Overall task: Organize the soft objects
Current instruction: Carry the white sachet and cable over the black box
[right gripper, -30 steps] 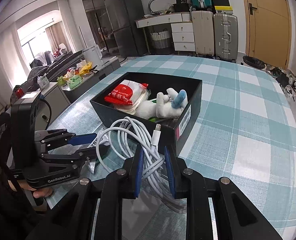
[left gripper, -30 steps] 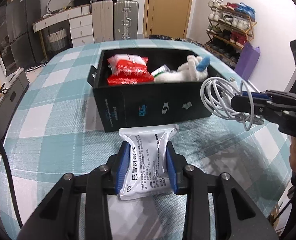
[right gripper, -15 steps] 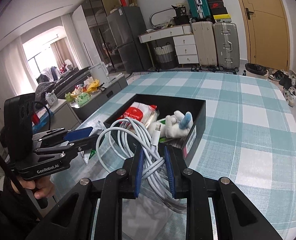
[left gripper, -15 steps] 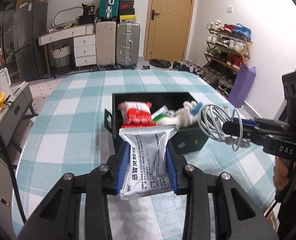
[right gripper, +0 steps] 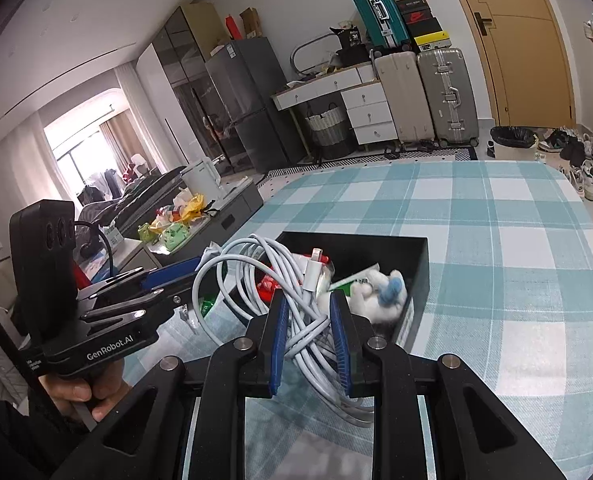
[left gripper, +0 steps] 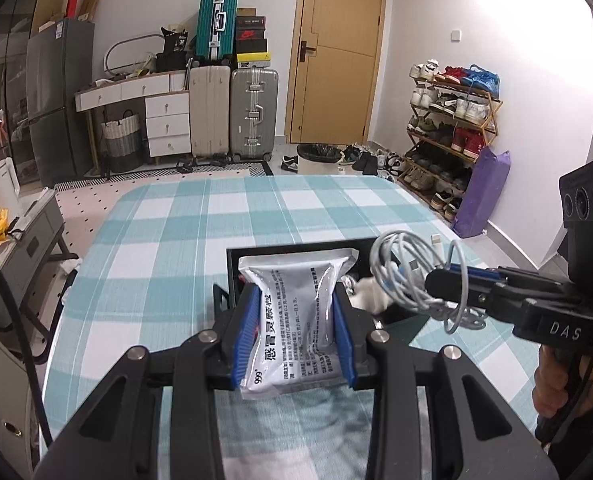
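My left gripper (left gripper: 294, 330) is shut on a white medicine pouch (left gripper: 296, 312) and holds it raised above the near edge of the black box (left gripper: 292, 247). My right gripper (right gripper: 308, 330) is shut on a coiled white cable (right gripper: 256, 276), held above the box (right gripper: 416, 264) near its front. The cable also shows in the left wrist view (left gripper: 408, 276). Inside the box lie a red snack packet (right gripper: 270, 282) and a white plush toy with a blue part (right gripper: 380, 292).
The box stands on a table with a teal checked cloth (left gripper: 176, 248). The left gripper's body (right gripper: 108, 320) is at the left of the right wrist view. Suitcases (left gripper: 232, 112), a shoe rack (left gripper: 448, 120) and a side cabinet (right gripper: 216, 208) stand around the table.
Both grippers have risen well above the table with their loads. The pouch and the cable now hang over the box instead of in front of it.
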Tool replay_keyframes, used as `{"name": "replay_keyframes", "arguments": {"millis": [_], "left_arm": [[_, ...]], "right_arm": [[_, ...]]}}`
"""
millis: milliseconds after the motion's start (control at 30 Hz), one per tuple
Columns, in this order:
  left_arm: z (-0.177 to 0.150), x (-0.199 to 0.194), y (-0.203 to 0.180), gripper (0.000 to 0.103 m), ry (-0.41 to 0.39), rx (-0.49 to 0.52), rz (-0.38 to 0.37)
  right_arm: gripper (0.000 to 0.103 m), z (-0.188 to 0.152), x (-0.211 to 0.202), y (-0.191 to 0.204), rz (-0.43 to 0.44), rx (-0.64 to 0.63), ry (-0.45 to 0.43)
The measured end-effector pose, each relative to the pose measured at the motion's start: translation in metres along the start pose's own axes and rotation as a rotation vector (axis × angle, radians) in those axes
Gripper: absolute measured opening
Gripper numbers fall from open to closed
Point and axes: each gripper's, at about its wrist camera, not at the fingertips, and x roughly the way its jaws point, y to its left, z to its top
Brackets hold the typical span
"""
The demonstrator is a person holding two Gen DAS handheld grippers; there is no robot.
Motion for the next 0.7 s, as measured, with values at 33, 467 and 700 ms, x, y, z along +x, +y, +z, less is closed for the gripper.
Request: {"name": "replay_keyframes", "arguments": {"millis": [33,467,700], "left_arm": [[0.002,0.002,0.001,0.034,-0.001,-0.002,0.001],[0.02,0.029,0.01,0.034,-0.011,-0.01,0.017],[0.022,0.041,0.01,0.034,0.0,-0.013,0.006]], "right_arm": [[0.021,0.003,0.002,0.001,0.0,0.003,-0.002],[0.021,0.034,0.036,-0.004,-0.01,0.093,-0.004],[0.021,0.047,0.049,-0.014,-0.059,0.086,-0.001]]}}
